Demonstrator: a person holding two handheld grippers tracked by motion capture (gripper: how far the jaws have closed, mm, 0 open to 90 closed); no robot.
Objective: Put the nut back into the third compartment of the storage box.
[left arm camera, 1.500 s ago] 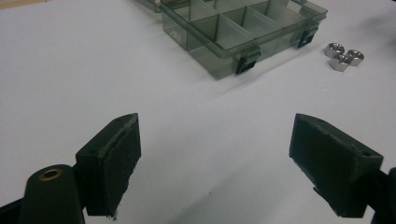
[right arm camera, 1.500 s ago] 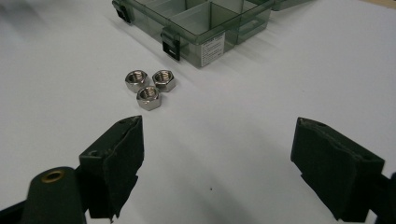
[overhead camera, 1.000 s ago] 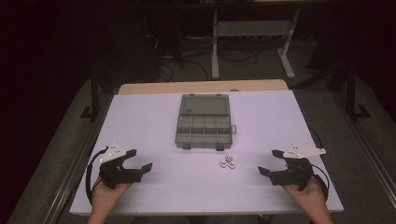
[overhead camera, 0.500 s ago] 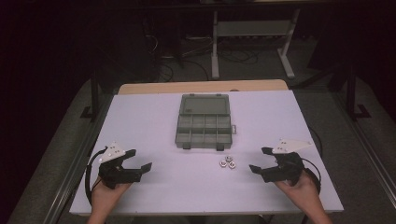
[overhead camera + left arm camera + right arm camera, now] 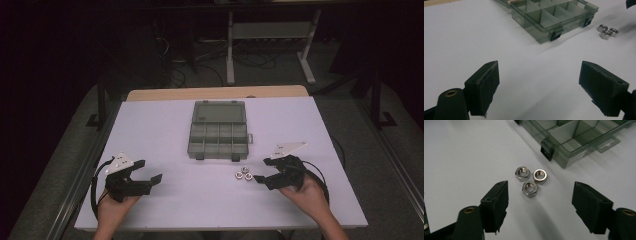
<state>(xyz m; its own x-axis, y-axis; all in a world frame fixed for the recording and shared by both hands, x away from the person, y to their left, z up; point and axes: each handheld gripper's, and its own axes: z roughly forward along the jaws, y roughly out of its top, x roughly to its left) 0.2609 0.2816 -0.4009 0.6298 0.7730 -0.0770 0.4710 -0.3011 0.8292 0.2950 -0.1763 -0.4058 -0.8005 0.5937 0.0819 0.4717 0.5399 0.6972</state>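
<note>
We are at the start of picking up a nut. Three shiny nuts [image 5: 531, 180] lie close together on the white table [image 5: 165, 130], just in front of the open box [image 5: 218, 130] with its little rooms, and all the rooms we can see look empty. Our right tool [image 5: 261, 176] is near the nuts and points at them. Its jaws have just been closing a bit, but they are not closed, and nothing is between them yet. In the right gripper view the nuts sit just ahead of the two black pads [image 5: 497, 202], a little nearer the left one. Our left tool [image 5: 148, 173] rests on the table far from the nuts, with its jaws wide apart and nothing in them. We think the job is to put the nuts into the box, one by one. So the step now is the reach. Next we need to slide the right tool forward and down until one nut sits between the pads. The nearest nut [image 5: 530, 188] looks like the easy one to take. The nuts touch each other, so we must be careful. If we close on two at once, one may pop out or roll away. It would be best to line up the pads on just that one nut, and then squeeze gently.
</note>
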